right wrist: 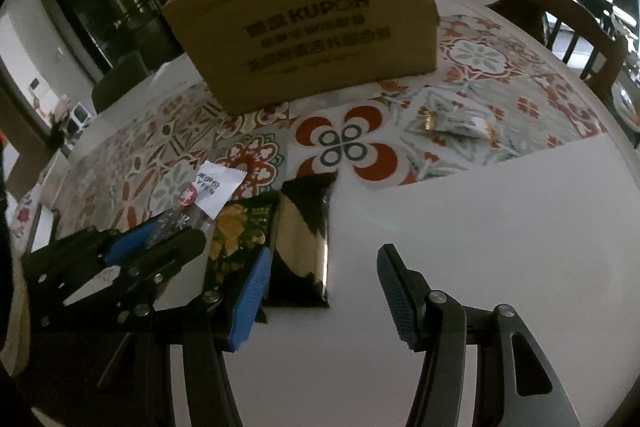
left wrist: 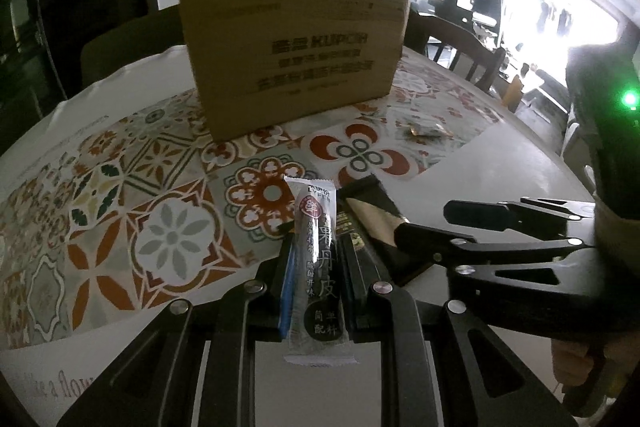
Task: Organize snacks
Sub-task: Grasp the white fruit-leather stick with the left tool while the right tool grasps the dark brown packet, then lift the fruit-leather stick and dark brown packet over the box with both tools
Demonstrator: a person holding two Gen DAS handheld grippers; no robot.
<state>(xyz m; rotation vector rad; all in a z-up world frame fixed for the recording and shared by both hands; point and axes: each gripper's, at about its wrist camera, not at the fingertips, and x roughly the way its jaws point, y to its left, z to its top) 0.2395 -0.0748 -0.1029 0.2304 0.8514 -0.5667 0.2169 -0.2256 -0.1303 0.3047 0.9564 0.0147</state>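
Note:
My left gripper (left wrist: 316, 247) is shut on a long snack stick packet (left wrist: 316, 267), white at the tip and dark with white characters, held lengthwise above the patterned mat. The right wrist view shows the same grip, left gripper (right wrist: 176, 231) and stick packet (right wrist: 218, 187), at the left. My right gripper (right wrist: 326, 291) stands open just above the white table, blue pads apart. A black and gold packet (right wrist: 304, 247) lies flat by its left finger, beside a green and yellow packet (right wrist: 236, 239). In the left wrist view the right gripper (left wrist: 440, 227) hovers over the black and gold packet (left wrist: 368, 215).
A cardboard box (left wrist: 292, 55) with dark lettering stands at the back of the patterned mat (left wrist: 120, 195); its inside is hidden. A small pale snack packet (right wrist: 460, 123) lies on the mat to the right. Wooden chairs (right wrist: 580, 39) stand behind the table's far right edge.

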